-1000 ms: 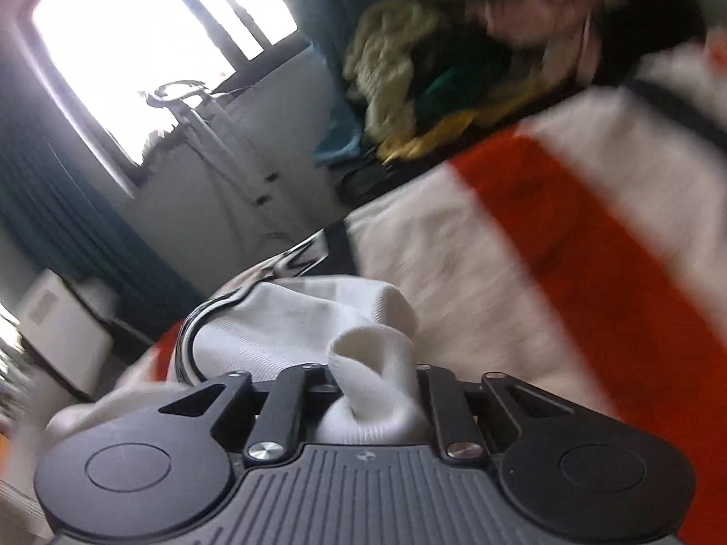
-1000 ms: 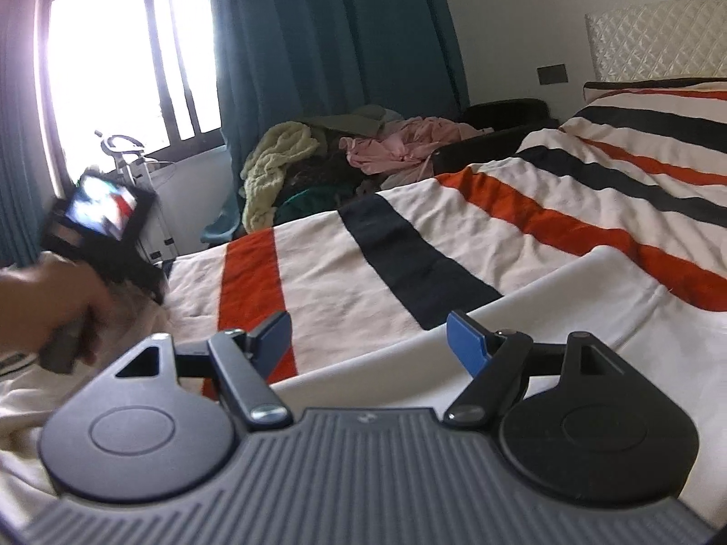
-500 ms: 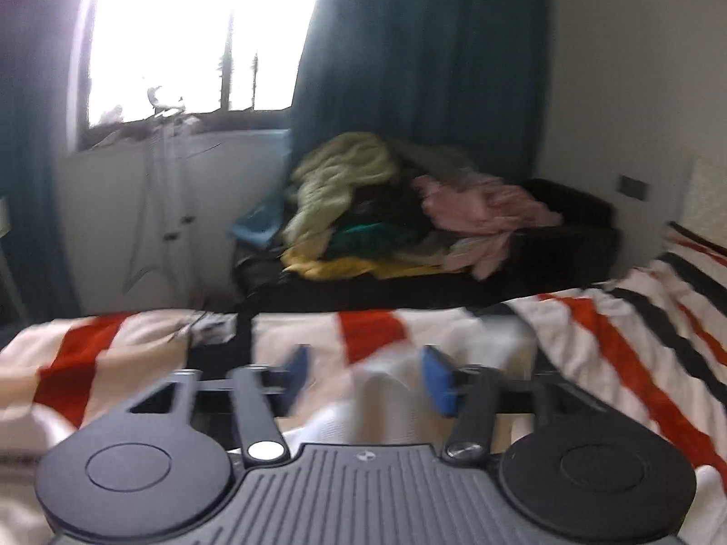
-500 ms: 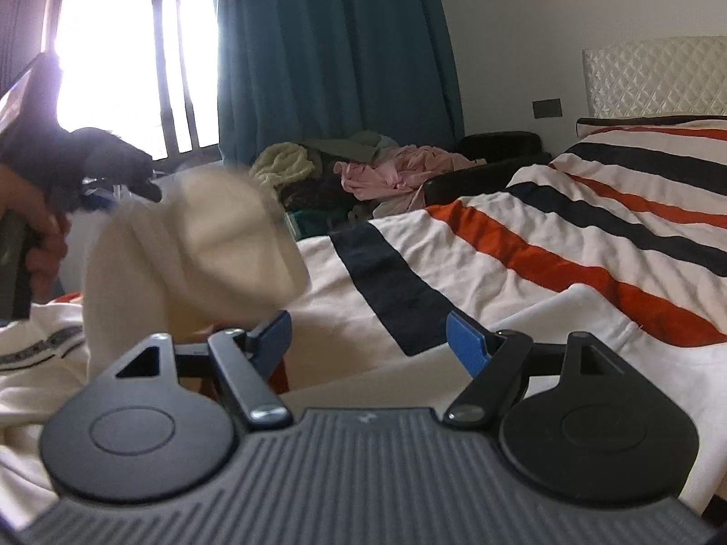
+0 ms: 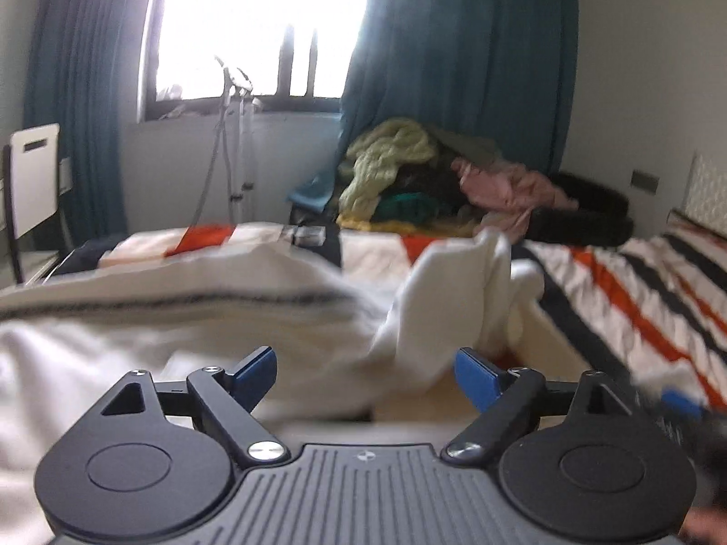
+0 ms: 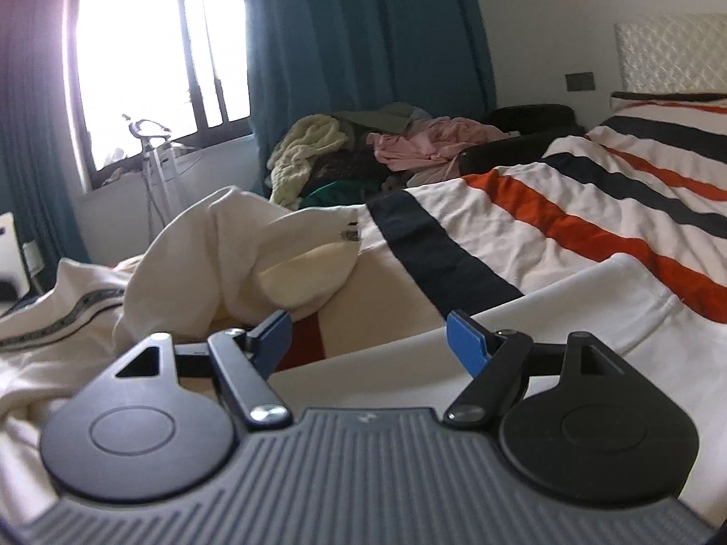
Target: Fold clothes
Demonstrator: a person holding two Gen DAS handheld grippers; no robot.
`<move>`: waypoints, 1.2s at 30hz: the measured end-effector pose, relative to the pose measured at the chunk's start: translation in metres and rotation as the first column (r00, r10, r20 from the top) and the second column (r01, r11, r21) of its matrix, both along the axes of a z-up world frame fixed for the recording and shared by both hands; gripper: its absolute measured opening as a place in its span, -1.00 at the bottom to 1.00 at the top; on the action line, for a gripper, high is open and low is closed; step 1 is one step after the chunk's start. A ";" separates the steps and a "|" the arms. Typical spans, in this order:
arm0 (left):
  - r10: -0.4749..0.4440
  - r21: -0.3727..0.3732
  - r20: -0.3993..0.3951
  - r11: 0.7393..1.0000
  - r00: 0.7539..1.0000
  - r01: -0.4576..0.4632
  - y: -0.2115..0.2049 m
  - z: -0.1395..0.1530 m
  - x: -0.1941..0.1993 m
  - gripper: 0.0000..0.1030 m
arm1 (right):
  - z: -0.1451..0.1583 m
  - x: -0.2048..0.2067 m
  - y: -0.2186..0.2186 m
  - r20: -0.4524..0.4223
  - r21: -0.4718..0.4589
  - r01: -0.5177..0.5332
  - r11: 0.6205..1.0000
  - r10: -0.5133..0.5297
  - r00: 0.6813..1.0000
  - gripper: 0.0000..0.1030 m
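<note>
A cream-white garment with a dark patterned band (image 5: 181,299) lies spread on the striped bed. Its sleeve (image 5: 459,290) is heaped up just ahead of my left gripper (image 5: 365,374). The left jaws are opening; cloth lies beyond and below the gap, and the blue pads (image 5: 254,370) do not press on it. In the right wrist view the same sleeve (image 6: 236,250) is bunched at the left, and the garment's flat hem part (image 6: 590,318) runs under my right gripper (image 6: 370,340). The right gripper stands open with nothing pinched.
The bed cover (image 6: 568,209) has orange and black stripes. Behind the bed, a pile of clothes (image 5: 409,168) sits on a dark seat. A steamer stand (image 5: 236,136) is by the window, a white chair (image 5: 32,177) at far left, and a headboard (image 6: 672,54) at right.
My left gripper was shut on a fold of the white garment; it swung across, let go and now stands open. The sleeve has landed in a heap. The right gripper has stayed put.
</note>
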State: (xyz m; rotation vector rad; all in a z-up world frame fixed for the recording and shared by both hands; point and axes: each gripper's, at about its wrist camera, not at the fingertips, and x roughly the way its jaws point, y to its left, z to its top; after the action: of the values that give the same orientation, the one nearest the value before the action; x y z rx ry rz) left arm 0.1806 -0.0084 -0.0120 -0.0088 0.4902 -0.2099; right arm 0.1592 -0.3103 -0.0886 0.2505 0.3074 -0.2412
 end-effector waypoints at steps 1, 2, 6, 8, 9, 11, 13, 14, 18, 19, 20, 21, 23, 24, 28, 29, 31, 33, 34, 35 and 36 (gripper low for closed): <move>0.012 -0.010 0.002 1.000 1.000 -0.012 0.004 -0.003 -0.012 0.69 | 0.000 -0.001 0.001 -0.002 -0.006 -0.006 1.000 0.006 1.000 0.50; 0.027 -0.035 0.012 0.999 1.000 -0.027 0.010 -0.006 -0.025 0.70 | 0.001 -0.004 0.003 -0.001 -0.018 -0.009 1.000 0.009 1.000 0.50; 0.061 -0.121 -0.012 0.991 0.998 -0.062 0.031 -0.021 -0.056 0.73 | 0.004 -0.017 0.013 0.006 -0.075 -0.017 0.997 0.018 1.000 0.50; 0.075 -0.130 -0.049 0.988 0.996 -0.081 0.038 -0.029 -0.060 0.73 | 0.004 -0.018 0.017 -0.009 -0.099 -0.025 0.995 0.024 1.000 0.50; 0.080 -0.142 -0.077 0.986 0.994 -0.091 0.041 -0.033 -0.059 0.73 | 0.004 -0.017 0.019 -0.020 -0.106 -0.031 0.994 0.029 0.999 0.50; 0.077 -0.184 -0.141 0.978 0.987 -0.102 0.048 -0.041 -0.054 0.73 | 0.003 -0.015 0.023 -0.041 -0.118 -0.043 0.992 0.038 0.998 0.48; 0.059 -0.244 -0.203 0.964 0.977 -0.109 0.054 -0.050 -0.046 0.73 | -0.002 -0.012 0.024 -0.073 -0.119 -0.048 0.992 0.040 0.997 0.48; 0.062 -0.243 -0.213 0.963 0.975 -0.115 0.055 -0.053 -0.045 0.73 | -0.005 -0.010 0.025 -0.094 -0.118 -0.050 0.992 0.039 0.995 0.48; 0.072 -0.215 -0.234 0.969 0.969 -0.124 0.052 -0.062 -0.039 0.73 | -0.018 0.000 0.026 -0.170 -0.110 -0.056 0.992 0.037 0.985 0.48; 0.073 -0.212 -0.239 0.969 0.968 -0.125 0.052 -0.063 -0.039 0.73 | -0.020 0.001 0.028 -0.178 -0.121 -0.062 0.991 0.039 0.983 0.48; 0.073 -0.215 -0.241 0.968 0.968 -0.127 0.051 -0.064 -0.036 0.73 | -0.021 0.002 0.031 -0.183 -0.130 -0.071 0.989 0.046 0.982 0.48; 0.076 -0.219 -0.240 0.967 0.968 -0.130 0.051 -0.065 -0.034 0.73 | -0.021 0.002 0.034 -0.189 -0.138 -0.084 0.987 0.057 0.980 0.48; 0.085 -0.225 -0.240 0.964 0.967 -0.141 0.051 -0.067 -0.032 0.73 | -0.021 0.005 0.040 -0.195 -0.143 -0.113 0.983 0.084 0.977 0.48; 0.092 -0.228 -0.244 0.962 0.965 -0.150 0.051 -0.068 -0.030 0.73 | -0.020 0.007 0.042 -0.196 -0.141 -0.129 0.982 0.100 0.975 0.48; 0.110 -0.269 -0.273 0.945 0.956 -0.186 0.053 -0.072 -0.022 0.73 | -0.019 0.026 0.050 -0.212 -0.155 -0.178 0.972 0.143 0.967 0.46; 0.108 -0.286 -0.277 0.940 0.955 -0.189 0.054 -0.073 -0.021 0.73 | -0.021 0.037 0.051 -0.226 -0.169 -0.176 0.970 0.135 0.965 0.46; 0.101 -0.322 -0.279 0.927 0.955 -0.192 0.057 -0.074 -0.019 0.73 | -0.026 0.064 0.051 -0.253 -0.194 -0.143 0.971 0.091 0.963 0.46; 0.100 -0.342 -0.276 0.919 0.956 -0.194 0.059 -0.076 -0.017 0.74 | -0.030 0.092 0.048 -0.269 -0.184 -0.125 0.975 0.072 0.961 0.46; 0.099 -0.351 -0.273 0.916 0.957 -0.196 0.060 -0.077 -0.016 0.74 | -0.030 0.103 0.047 -0.263 -0.187 -0.122 0.975 0.070 0.962 0.46; 0.090 -0.358 -0.268 0.915 0.959 -0.186 0.059 -0.079 -0.014 0.74 | -0.031 0.114 0.048 -0.259 -0.195 -0.122 0.973 0.069 0.964 0.46; 0.075 -0.363 -0.260 0.916 0.963 -0.170 0.057 -0.081 -0.013 0.74 | -0.032 0.125 0.048 -0.254 -0.204 -0.123 0.971 0.069 0.965 0.46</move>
State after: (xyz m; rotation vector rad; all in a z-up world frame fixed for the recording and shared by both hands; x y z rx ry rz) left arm 0.1679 0.0486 -0.0931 -0.4536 0.6835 -0.1781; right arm 0.2846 -0.2623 -0.1204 -0.0131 0.5336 -0.2073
